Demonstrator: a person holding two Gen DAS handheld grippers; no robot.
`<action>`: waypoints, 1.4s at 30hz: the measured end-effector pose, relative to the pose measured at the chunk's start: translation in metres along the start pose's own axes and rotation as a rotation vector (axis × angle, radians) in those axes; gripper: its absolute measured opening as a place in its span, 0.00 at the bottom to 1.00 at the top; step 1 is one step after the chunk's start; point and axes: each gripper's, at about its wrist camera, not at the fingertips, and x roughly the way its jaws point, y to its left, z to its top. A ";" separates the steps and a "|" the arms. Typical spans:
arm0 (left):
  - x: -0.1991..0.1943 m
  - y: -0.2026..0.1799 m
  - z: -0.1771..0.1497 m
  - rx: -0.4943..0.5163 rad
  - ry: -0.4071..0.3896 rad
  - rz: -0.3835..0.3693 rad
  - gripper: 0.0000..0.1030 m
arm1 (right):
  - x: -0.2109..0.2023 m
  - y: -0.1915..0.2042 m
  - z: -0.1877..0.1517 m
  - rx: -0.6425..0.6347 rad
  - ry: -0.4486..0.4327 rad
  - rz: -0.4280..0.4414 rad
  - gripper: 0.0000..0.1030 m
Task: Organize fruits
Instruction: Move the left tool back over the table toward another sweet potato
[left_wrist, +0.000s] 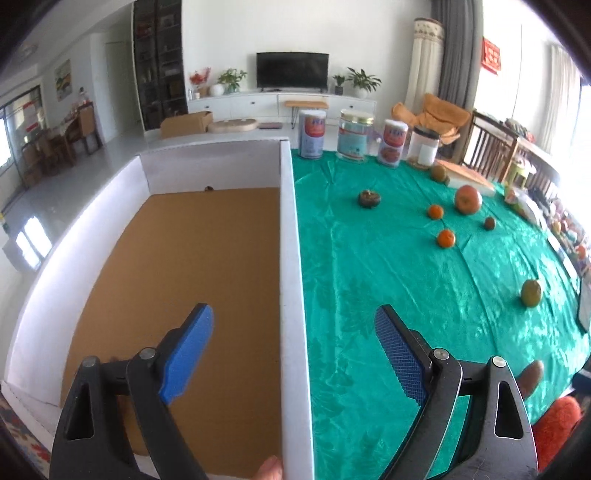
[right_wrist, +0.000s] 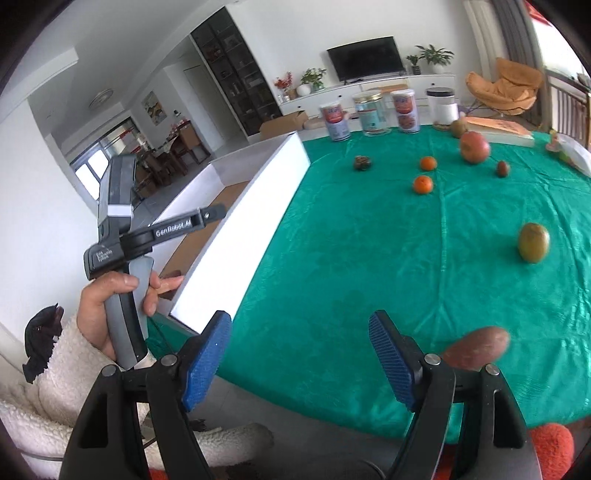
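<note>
So your fruit is scattered over the green tablecloth (right_wrist: 369, 258), none of it boxed yet. Nearest your right gripper (right_wrist: 299, 354) is a brownish oblong fruit (right_wrist: 476, 347) at the table's near edge, just beside the right finger; its kind is too blurred to tell. Farther out sits a green-yellow round fruit (right_wrist: 533, 242), then two small oranges (right_wrist: 423, 184) near each other, a big red apple (right_wrist: 474, 147), a small dark fruit (right_wrist: 503, 168), and a brown lumpy one (right_wrist: 362, 162) toward the jars (right_wrist: 371, 112) at the far edge.

Expect the oranges to be light, firm and inclined to roll, so take them across the middle with the pads square on. You will likely find the apple heavier, smooth-skinned and wide for the jaws; grip its broadest part and squeeze gently to avoid bruising. The oblong fruit looks best held across its short axis.

Both claws are released, jaws spread wide and holding nothing. Your left gripper (left_wrist: 293, 347) hangs straddling the right wall of the white box (left_wrist: 290, 258), whose brown cardboard floor looks bare apart from a small dark speck at the far wall. That box sits along the left side of the cloth, well apart from most fruit, so you face a long carry for each piece.
</note>
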 end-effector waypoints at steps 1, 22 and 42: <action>0.002 -0.006 -0.001 0.024 0.001 0.025 0.88 | -0.012 -0.010 -0.002 0.008 -0.014 -0.027 0.80; -0.003 -0.006 -0.011 0.043 0.032 0.039 0.88 | -0.111 -0.104 -0.041 0.067 -0.289 -0.507 0.89; -0.074 -0.054 0.002 0.006 -0.234 -0.136 0.91 | -0.177 -0.119 -0.080 0.071 -0.280 -0.540 1.00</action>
